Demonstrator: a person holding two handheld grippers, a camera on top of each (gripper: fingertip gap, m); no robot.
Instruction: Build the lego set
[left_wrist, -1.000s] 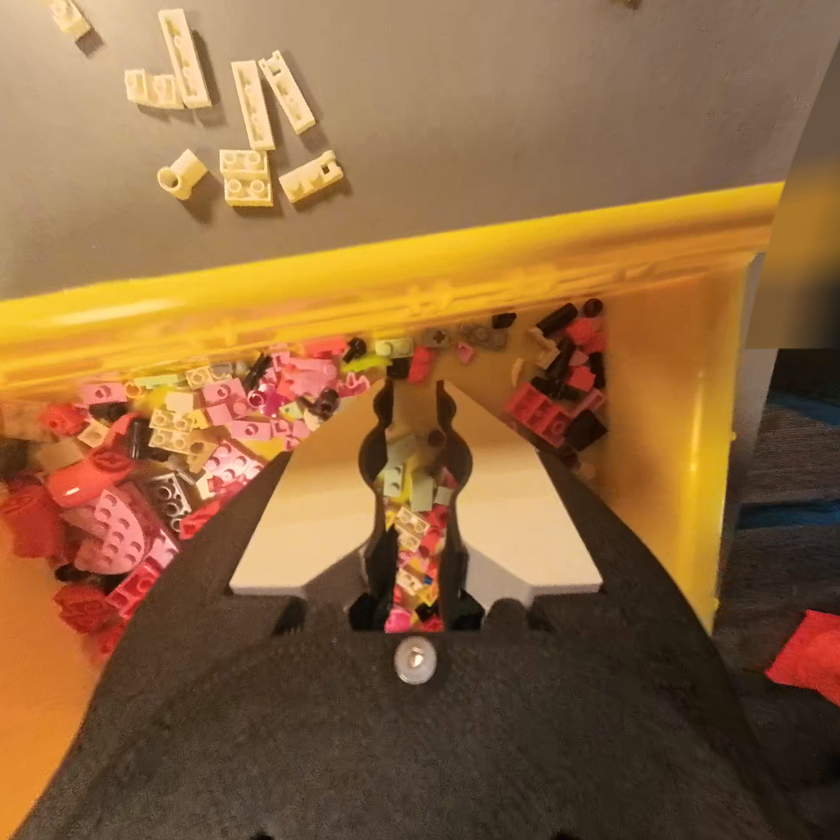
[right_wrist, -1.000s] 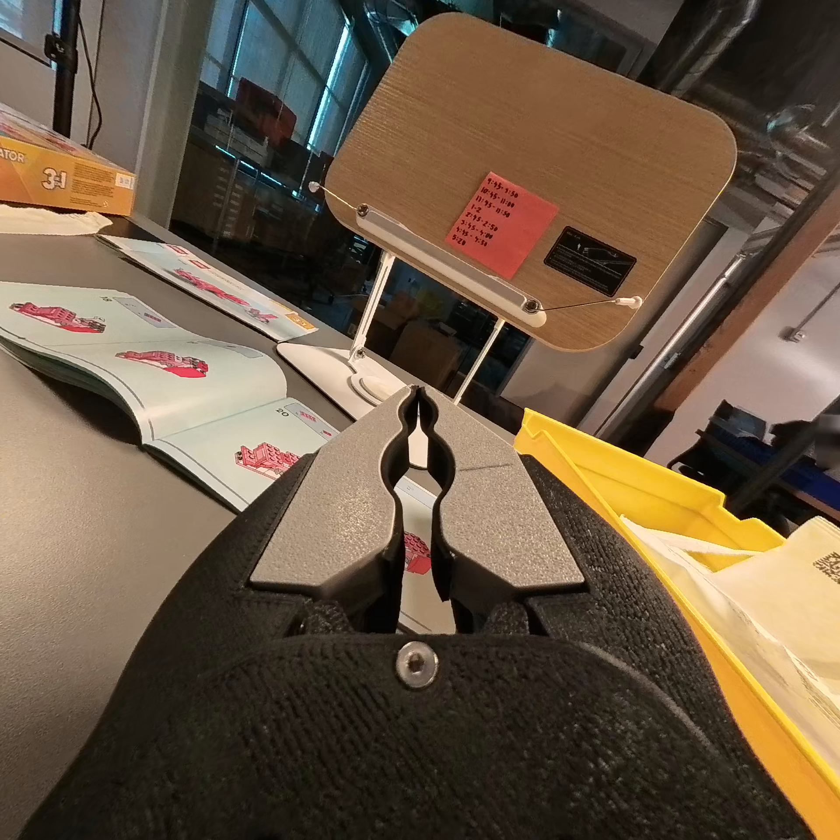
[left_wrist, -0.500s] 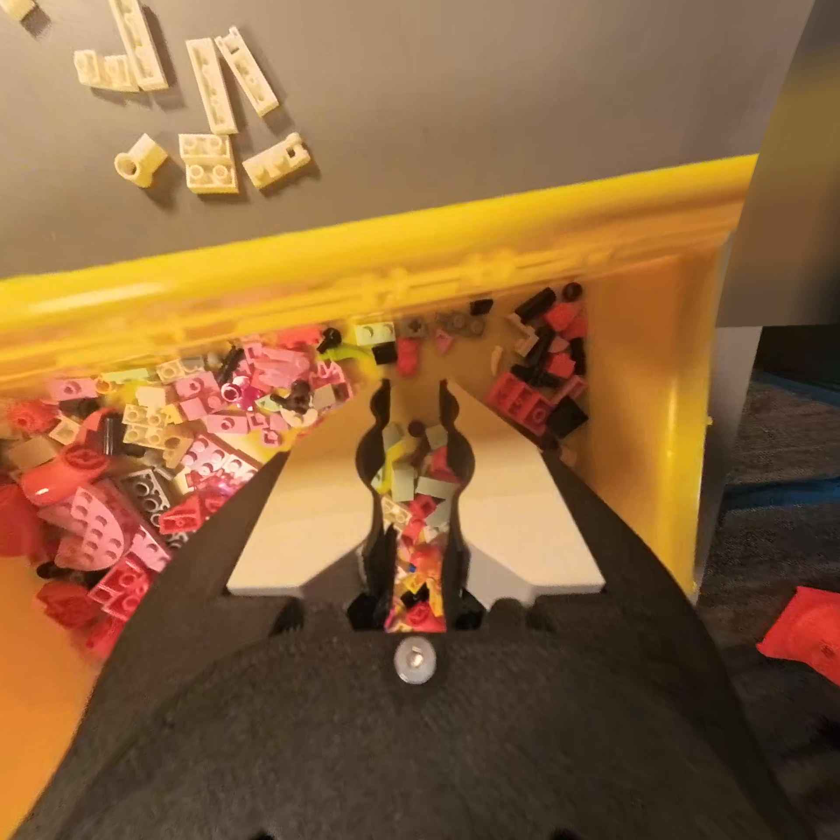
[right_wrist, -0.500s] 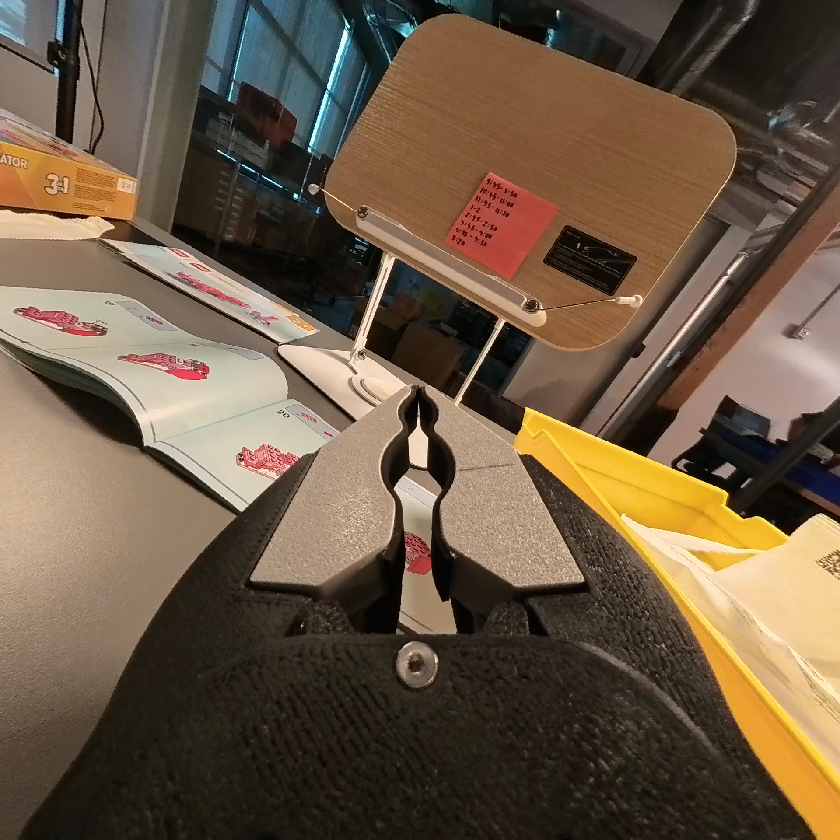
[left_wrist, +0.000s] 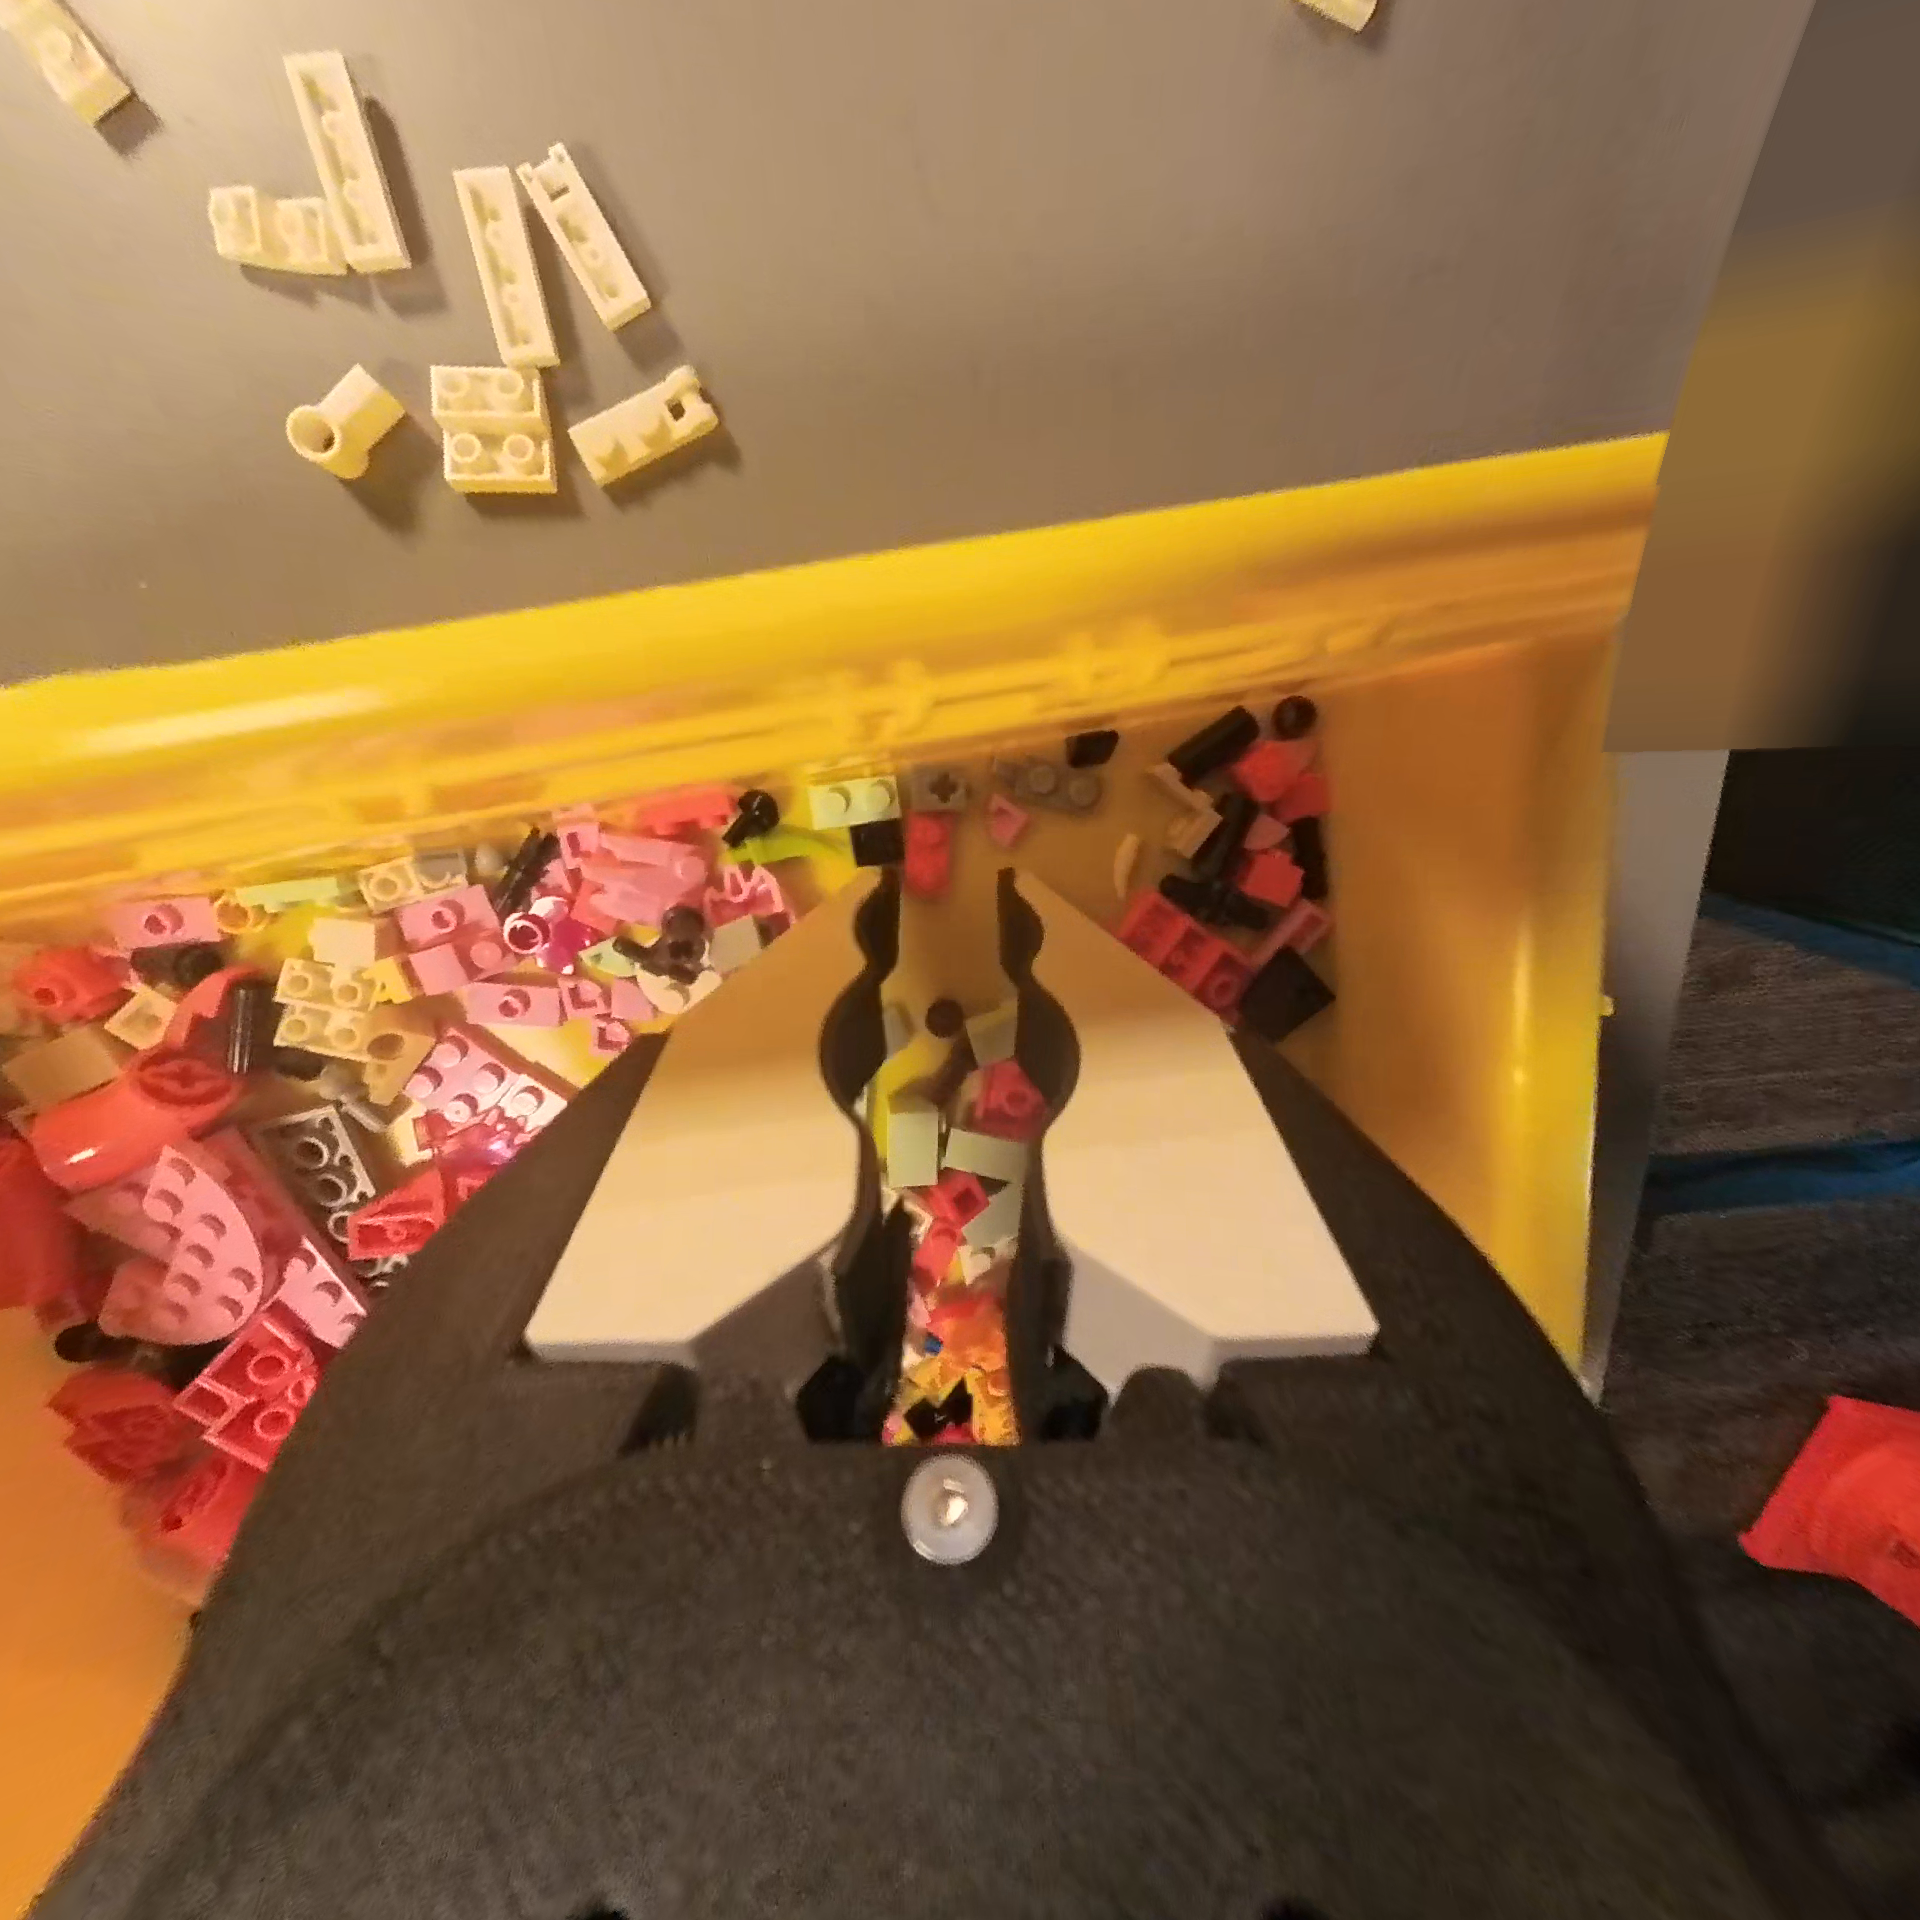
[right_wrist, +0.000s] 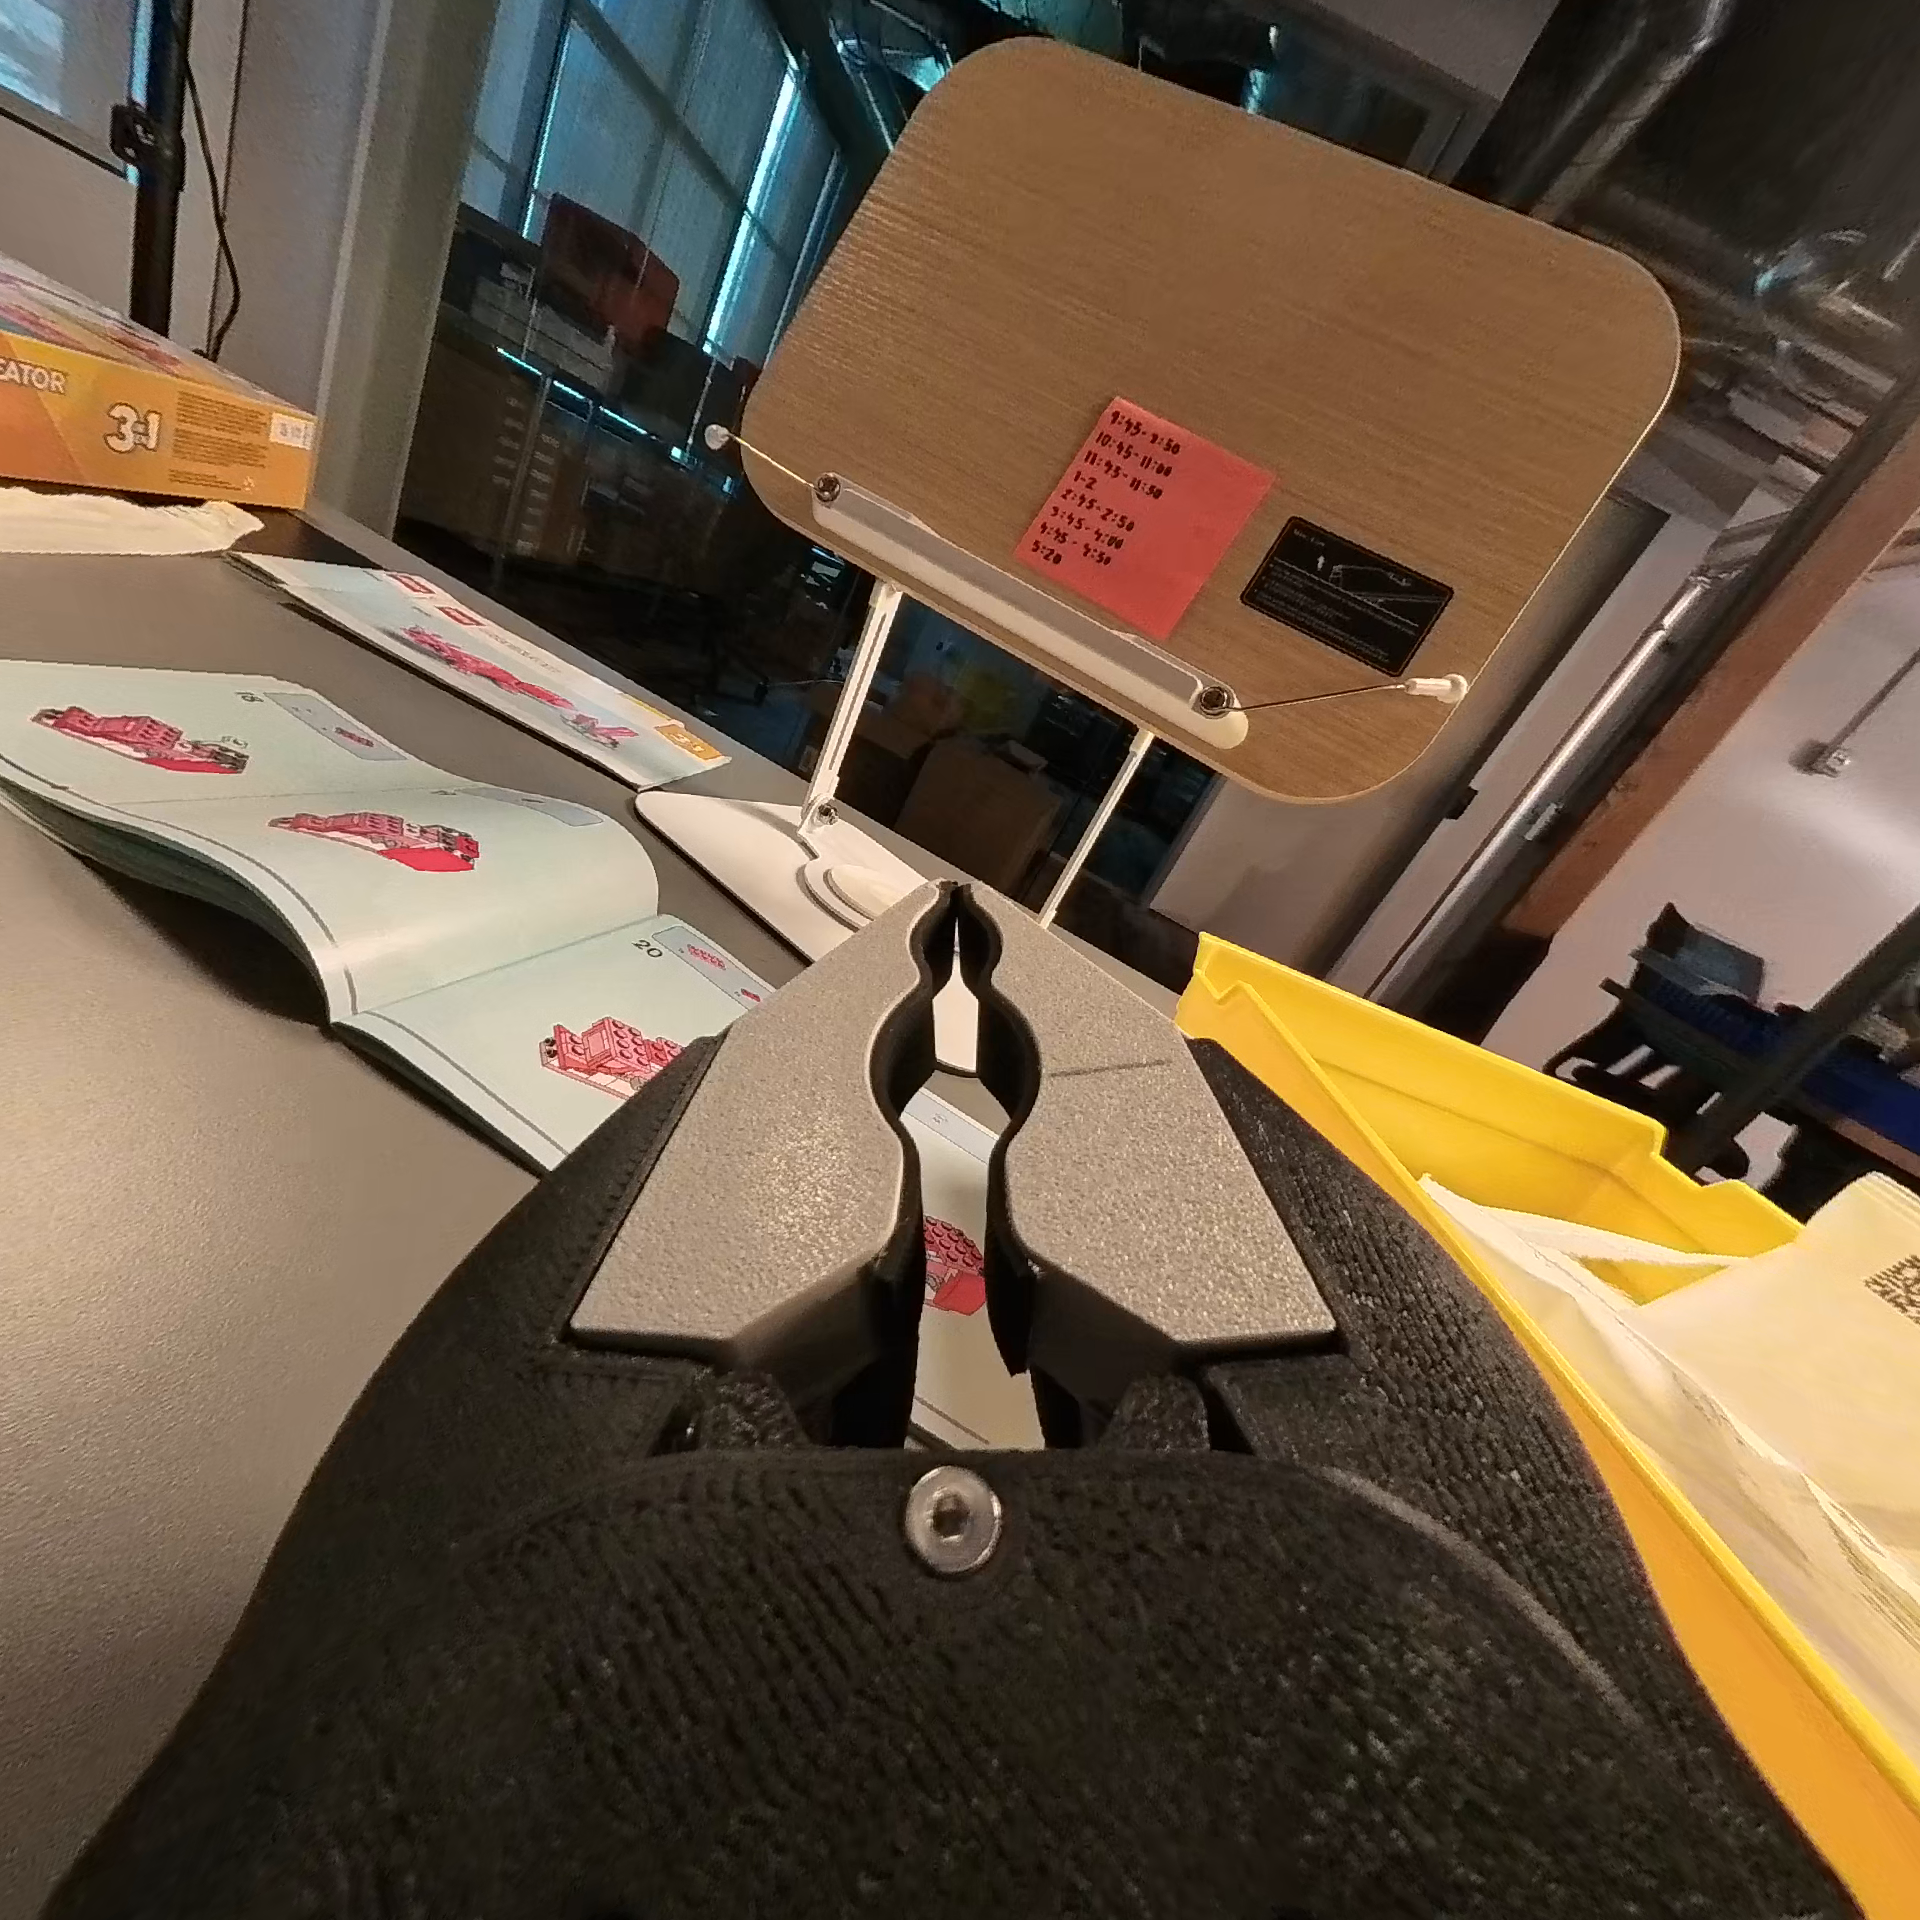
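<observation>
My left gripper (left_wrist: 945, 883) is open and hangs over a yellow bin (left_wrist: 727, 665) filled with small toy bricks. Nothing is between its fingertips (left_wrist: 888, 883). A red brick (left_wrist: 925, 857) lies on the bin floor just past the tips. Pink and cream bricks (left_wrist: 468, 935) are piled to the left, and red and black bricks (left_wrist: 1236, 883) to the right. My right gripper (right_wrist: 951, 888) is shut, with nothing visible between its tips. It rests low over the dark table beside an open instruction booklet (right_wrist: 416, 883).
Several cream bricks (left_wrist: 488, 426) lie on the grey table beyond the bin. A wooden book stand (right_wrist: 1195, 416) rises ahead of the right gripper. A second yellow bin (right_wrist: 1455, 1122) holding paper bags (right_wrist: 1714, 1351) is at its right. An orange box (right_wrist: 156, 426) sits far left.
The left gripper has drifted a little over the bin. Its jaws widened slightly, then narrowed again. The right gripper has stayed shut and barely moved.
</observation>
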